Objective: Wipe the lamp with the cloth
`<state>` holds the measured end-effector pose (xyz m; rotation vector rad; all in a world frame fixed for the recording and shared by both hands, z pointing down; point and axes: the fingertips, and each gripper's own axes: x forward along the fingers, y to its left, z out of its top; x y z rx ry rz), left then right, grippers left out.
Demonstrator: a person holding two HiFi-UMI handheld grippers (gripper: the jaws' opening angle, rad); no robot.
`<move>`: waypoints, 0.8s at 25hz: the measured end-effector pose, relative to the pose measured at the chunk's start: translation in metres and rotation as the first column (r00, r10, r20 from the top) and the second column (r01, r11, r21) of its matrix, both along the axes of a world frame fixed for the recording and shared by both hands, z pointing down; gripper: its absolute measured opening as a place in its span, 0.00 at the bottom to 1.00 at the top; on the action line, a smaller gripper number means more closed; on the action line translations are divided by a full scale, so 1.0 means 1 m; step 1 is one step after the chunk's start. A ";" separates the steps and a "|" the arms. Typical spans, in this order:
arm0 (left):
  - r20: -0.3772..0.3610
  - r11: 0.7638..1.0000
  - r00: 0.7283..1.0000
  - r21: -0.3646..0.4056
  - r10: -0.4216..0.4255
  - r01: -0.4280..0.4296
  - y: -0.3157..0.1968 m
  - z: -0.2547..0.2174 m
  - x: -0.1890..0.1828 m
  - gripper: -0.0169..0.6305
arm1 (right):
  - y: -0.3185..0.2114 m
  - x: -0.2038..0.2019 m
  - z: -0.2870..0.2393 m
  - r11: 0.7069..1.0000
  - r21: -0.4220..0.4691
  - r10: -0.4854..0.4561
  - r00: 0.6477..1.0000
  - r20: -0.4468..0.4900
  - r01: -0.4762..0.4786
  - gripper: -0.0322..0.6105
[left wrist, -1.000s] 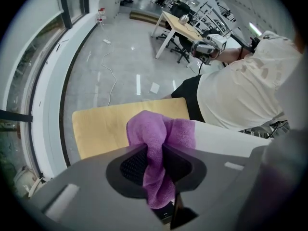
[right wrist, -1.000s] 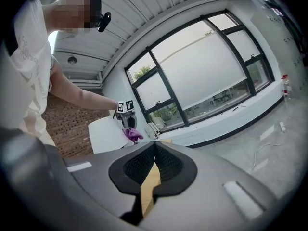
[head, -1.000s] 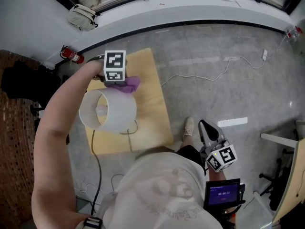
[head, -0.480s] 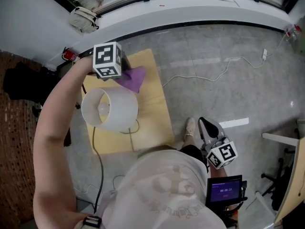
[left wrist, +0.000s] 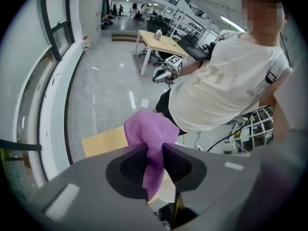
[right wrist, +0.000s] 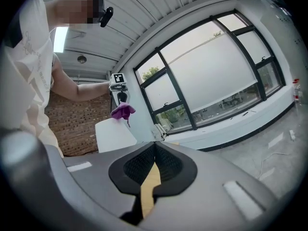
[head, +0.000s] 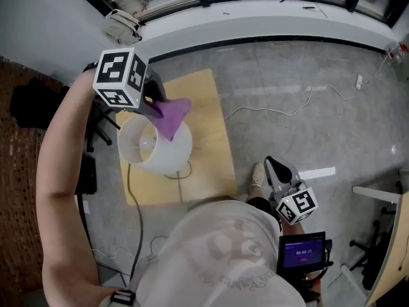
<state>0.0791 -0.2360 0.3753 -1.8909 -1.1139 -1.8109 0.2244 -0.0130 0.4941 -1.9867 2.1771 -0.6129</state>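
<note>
- Since a second ago, your left gripper point(head: 153, 101) has risen from beyond the lamp to above its far rim, and the cloth point(head: 169, 115) has come up with it.
- Its jaws stand narrow, clamped on a bunched fold of the purple cloth. In the left gripper view, the cloth fills the gap between the pads point(left wrist: 174, 163), with a tail hanging behind them.
- The cloth's lower tip hangs over the far edge of the white lamp shade point(head: 153, 155). The right gripper view shows it just above the shade's top, and you can't tell whether it touches.
- The shade's open top faces you, with the bulb point(head: 146, 144) showing inside. The lamp stands on the near left part of the pale wooden table point(head: 208, 139).
- The table's right half and far strip are bare wood.
- Your right gripper point(head: 276, 171) hangs low by your side, well apart from the lamp. Its jaws are pressed together with nothing between them.
- Open grey floor lies right of the table, and a white cable point(head: 287, 104) trails across it.
</note>
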 end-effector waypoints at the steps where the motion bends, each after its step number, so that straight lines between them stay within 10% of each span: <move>1: 0.016 1.000 1.000 0.016 0.025 -0.025 0.004 0.006 -0.001 0.17 | 0.000 -0.001 0.000 1.000 0.000 -0.001 1.000 0.001 0.001 0.07; 8: 0.196 0.976 0.973 0.150 0.125 -0.156 0.004 0.067 -0.012 0.17 | 0.006 0.006 0.002 1.000 0.001 0.028 1.000 0.008 -0.028 0.07; 20: 0.317 0.944 0.922 0.165 0.222 -0.284 0.005 0.158 0.007 0.16 | 0.022 0.019 0.019 0.995 0.000 0.102 0.993 0.057 -0.102 0.07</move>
